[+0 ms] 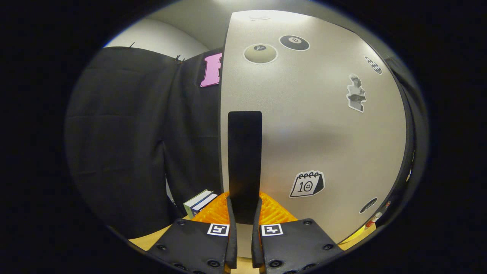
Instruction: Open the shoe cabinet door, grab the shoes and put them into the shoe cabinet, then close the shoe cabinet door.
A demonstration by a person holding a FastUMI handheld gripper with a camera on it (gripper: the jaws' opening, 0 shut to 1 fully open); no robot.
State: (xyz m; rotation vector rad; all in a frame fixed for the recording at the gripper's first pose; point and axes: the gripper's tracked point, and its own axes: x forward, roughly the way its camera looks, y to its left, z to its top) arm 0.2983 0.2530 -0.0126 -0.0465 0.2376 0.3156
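The shoe cabinet door (312, 125) is a pale grey panel with several stickers on it, standing upright right in front of me. A black vertical handle (244, 152) runs down it near its left edge. My gripper (244, 203) is shut on the lower end of this handle, one finger pressing on each side. The door's left edge stands out against the black cloth behind it. I cannot tell how far the door is swung.
An orange ribbed item (276, 211) lies low just beyond the fingers, under the handle. A few stacked books (199, 202) sit to its left on a light wooden surface (152, 239). A red-capped marker (373, 219) lies past the door's lower right edge.
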